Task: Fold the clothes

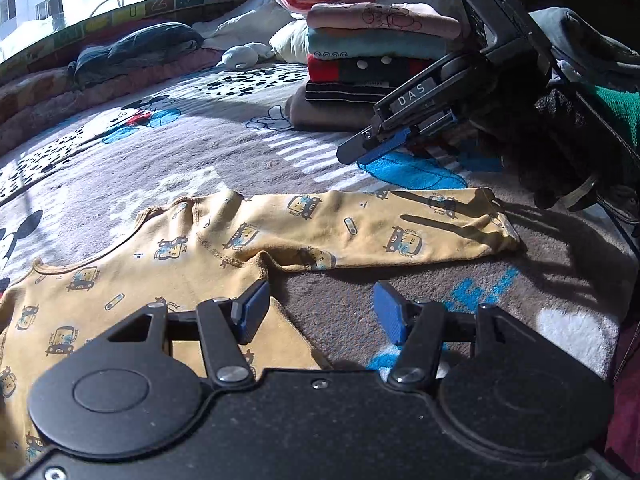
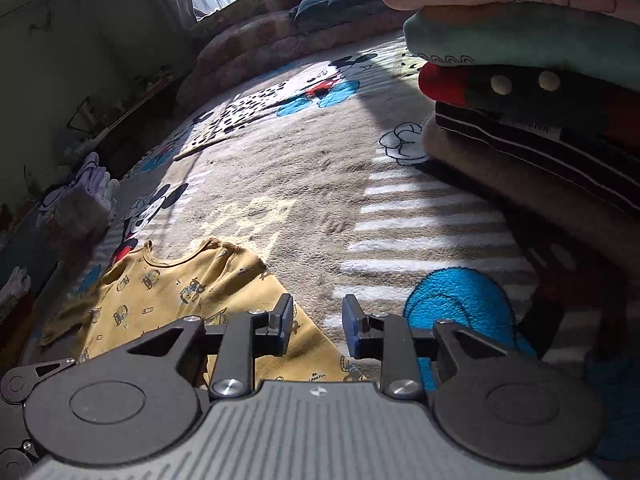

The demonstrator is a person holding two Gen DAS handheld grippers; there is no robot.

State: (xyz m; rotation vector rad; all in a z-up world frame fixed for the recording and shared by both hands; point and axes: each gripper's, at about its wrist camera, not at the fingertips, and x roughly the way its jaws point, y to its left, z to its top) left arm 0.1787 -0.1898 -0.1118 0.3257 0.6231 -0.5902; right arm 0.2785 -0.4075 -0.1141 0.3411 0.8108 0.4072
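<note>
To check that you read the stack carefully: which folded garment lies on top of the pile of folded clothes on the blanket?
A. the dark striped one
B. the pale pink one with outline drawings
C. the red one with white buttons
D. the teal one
B: in the left wrist view the pale pink garment tops the pile of folded clothes, directly above the teal garment.

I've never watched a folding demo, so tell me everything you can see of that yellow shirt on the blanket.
The yellow shirt is a small long-sleeved top of soft knit, printed with little cartoon cars. It lies flat and unfolded on the fleece blanket, neckline away from the camera, one sleeve stretched straight out sideways to its cuff. Sun and gripper shadows fall across that sleeve. The left gripper hangs open near its armpit, the right gripper open over its sleeve; neither grips it.
</note>
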